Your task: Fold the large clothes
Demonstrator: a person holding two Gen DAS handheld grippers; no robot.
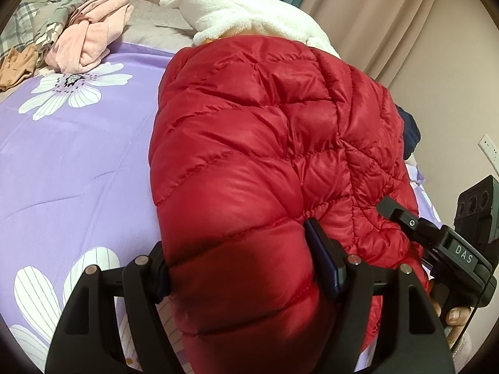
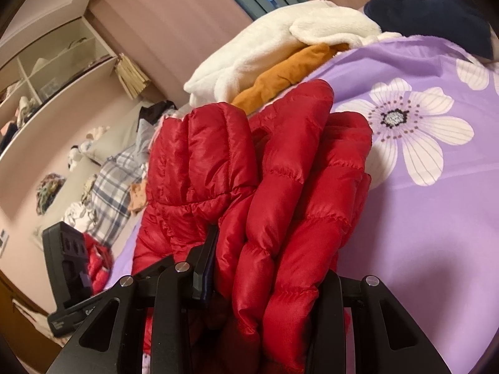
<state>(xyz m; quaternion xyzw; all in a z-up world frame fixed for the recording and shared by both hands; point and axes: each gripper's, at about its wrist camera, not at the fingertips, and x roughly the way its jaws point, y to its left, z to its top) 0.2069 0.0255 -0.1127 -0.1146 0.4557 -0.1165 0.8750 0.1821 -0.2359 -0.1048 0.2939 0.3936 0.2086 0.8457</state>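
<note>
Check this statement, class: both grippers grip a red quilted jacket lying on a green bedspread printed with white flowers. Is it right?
Not quite. The bedspread is purple, not green, as the left wrist view shows. The rest stands: the left gripper and right gripper both grip the red quilted jacket, and the flowers are white.

The left wrist camera sits just behind its jaws, angled down across the bed (image 1: 62, 162) toward the curtains (image 1: 389, 15), very near the red down jacket (image 1: 265, 143). The right wrist camera looks from the opposite side, tilted, toward the shelves (image 2: 46, 71). Both views share the jacket, the white fleece (image 1: 249, 15) and the floral cover.
</note>
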